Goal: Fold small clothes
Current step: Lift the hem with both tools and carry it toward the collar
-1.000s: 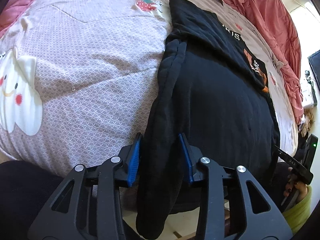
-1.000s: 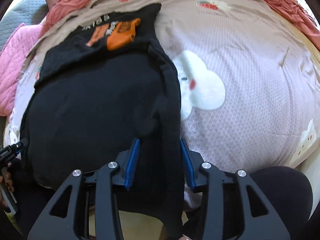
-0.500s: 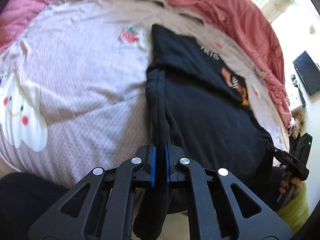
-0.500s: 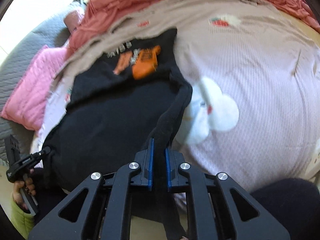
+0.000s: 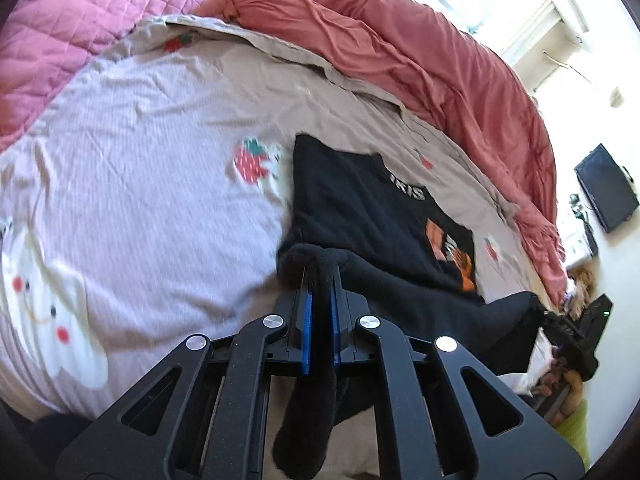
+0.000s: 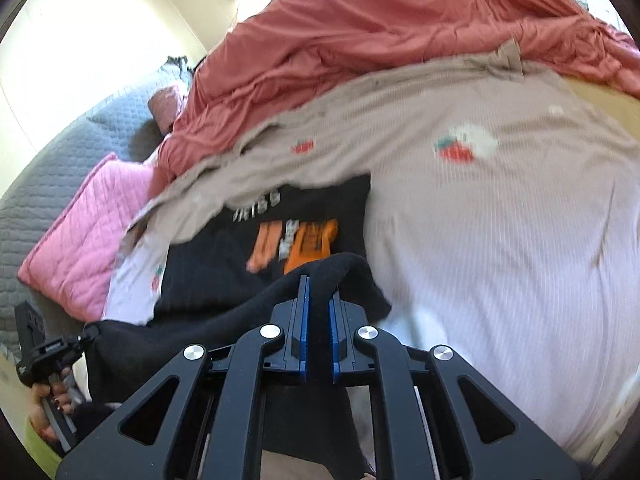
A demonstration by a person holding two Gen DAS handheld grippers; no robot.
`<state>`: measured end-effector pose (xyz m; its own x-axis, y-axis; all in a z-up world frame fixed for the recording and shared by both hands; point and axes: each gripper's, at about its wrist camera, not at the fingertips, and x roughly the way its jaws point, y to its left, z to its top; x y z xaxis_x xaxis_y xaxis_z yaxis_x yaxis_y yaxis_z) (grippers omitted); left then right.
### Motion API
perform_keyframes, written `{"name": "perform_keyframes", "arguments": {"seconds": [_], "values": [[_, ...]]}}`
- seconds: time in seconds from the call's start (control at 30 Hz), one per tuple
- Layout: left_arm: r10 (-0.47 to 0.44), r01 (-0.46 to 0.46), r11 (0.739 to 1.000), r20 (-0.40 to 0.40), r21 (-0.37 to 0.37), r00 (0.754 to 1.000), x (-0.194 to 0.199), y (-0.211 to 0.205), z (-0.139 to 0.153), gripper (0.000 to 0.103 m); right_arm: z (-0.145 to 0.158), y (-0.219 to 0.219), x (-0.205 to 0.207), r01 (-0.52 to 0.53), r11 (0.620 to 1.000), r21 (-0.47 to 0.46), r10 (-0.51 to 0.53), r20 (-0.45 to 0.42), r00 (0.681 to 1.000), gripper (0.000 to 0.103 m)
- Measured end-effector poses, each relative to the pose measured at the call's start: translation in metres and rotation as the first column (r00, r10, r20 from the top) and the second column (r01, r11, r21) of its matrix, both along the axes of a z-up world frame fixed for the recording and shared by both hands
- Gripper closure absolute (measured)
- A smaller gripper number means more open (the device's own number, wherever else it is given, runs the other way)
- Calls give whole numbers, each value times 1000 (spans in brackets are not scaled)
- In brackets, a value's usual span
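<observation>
A black garment (image 5: 376,216) with orange and white print lies on the bed; it also shows in the right wrist view (image 6: 240,264). My left gripper (image 5: 320,280) is shut on its near left hem, lifted off the bed. My right gripper (image 6: 319,284) is shut on the near right hem, also lifted. The raised hem stretches between the two grippers and folds toward the printed far part. The right gripper shows at the right edge of the left wrist view (image 5: 568,332); the left gripper shows at the left edge of the right wrist view (image 6: 48,356).
The bed has a pale pink sheet (image 5: 140,184) with strawberry and bunny patches. A rumpled red duvet (image 5: 420,52) lies along the far side. A pink quilted pillow (image 6: 84,236) sits at the left. A dark screen (image 5: 606,194) hangs on the wall.
Both grippers closed on the black garment's near hem, then lifted it and carried it forward toward the printed part. The view rose above the bed.
</observation>
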<state>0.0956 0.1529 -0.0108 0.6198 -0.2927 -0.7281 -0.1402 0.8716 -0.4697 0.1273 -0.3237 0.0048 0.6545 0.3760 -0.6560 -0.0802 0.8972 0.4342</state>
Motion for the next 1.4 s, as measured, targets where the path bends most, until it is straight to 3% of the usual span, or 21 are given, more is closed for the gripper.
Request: {"name": "perform_keyframes", "arguments": {"seconds": [0.13, 0.37, 0.53, 0.73, 0.97, 1.07, 1.13, 1.27, 1.4], "values": [[29, -29, 1000, -22, 12, 999, 23, 1, -7, 101, -6, 4, 28, 11, 1000, -11, -11, 4, 1000, 96], [90, -85, 995, -106, 57, 990, 60, -1, -44, 101, -54, 3, 46, 10, 998, -60, -12, -38, 999, 95], [121, -111, 990, -118, 83, 986, 70, 0, -55, 95, -67, -9, 53, 18, 997, -75, -24, -78, 997, 83], [151, -147, 987, -55, 62, 987, 51, 5, -32, 81, -60, -23, 47, 23, 999, 33, -20, -100, 995, 63], [121, -120, 993, -9, 18, 993, 13, -5, -12, 64, -59, -20, 33, 2, 999, 51, 5, -137, 991, 56], [87, -86, 996, -35, 31, 996, 0, -13, -17, 55, -54, -10, 24, -32, 999, 29, 36, -129, 991, 54], [63, -60, 997, -64, 53, 996, -6, -17, -25, 51, -55, -4, 17, -43, 999, 17, 45, -143, 989, 44], [26, -21, 999, -109, 40, 994, -12, -24, -43, 44, -66, 0, 4, -53, 999, -10, 50, -210, 976, 43], [1, 9, 997, -132, 73, 991, -11, -37, -57, 42, -74, 3, -7, -77, 996, 43, 85, -257, 963, 43]]}}
